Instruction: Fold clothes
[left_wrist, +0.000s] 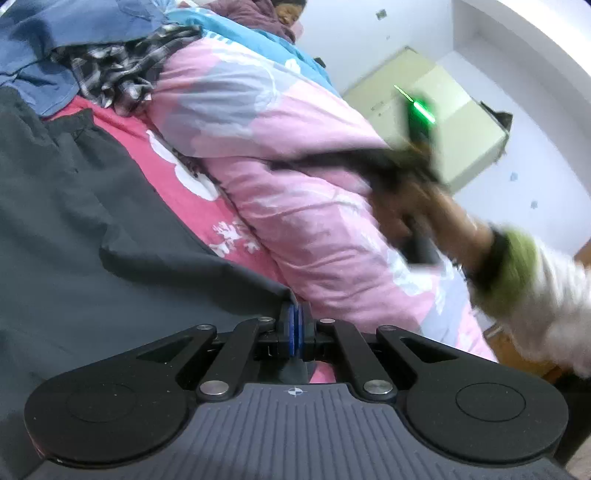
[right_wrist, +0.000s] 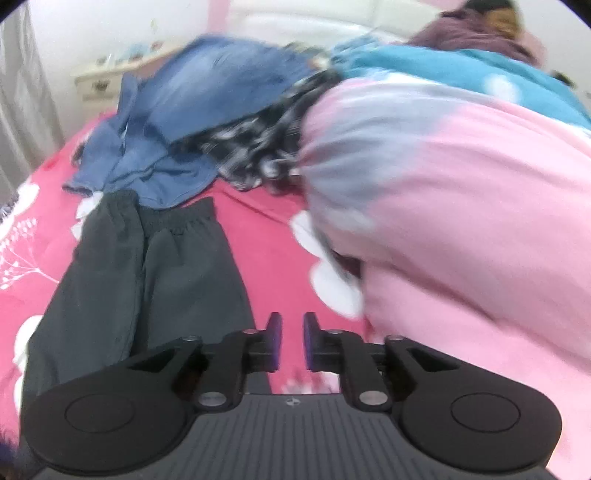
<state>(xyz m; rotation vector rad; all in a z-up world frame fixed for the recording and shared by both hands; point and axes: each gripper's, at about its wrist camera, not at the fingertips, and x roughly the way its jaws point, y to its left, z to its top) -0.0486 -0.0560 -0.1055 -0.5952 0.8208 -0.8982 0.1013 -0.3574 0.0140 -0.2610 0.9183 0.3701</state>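
Dark grey trousers (right_wrist: 147, 266) lie flat on the pink bedsheet (right_wrist: 266, 251), waistband away from me. In the left wrist view the same grey cloth (left_wrist: 92, 221) fills the left side, and its corner runs into my left gripper (left_wrist: 295, 328), whose blue pads are shut on it. My right gripper (right_wrist: 291, 339) hovers over the sheet just right of the trousers. It is open by a narrow gap with nothing between its pads. A person's hand (left_wrist: 417, 206), motion-blurred, holds that gripper at the right of the left wrist view.
A bulky pink and blue quilt (right_wrist: 461, 203) lies along the right side of the bed. Blue denim clothes (right_wrist: 207, 103) and a black-and-white plaid garment (right_wrist: 258, 147) are heaped at the far end. A pale cabinet (left_wrist: 443, 110) stands by the wall.
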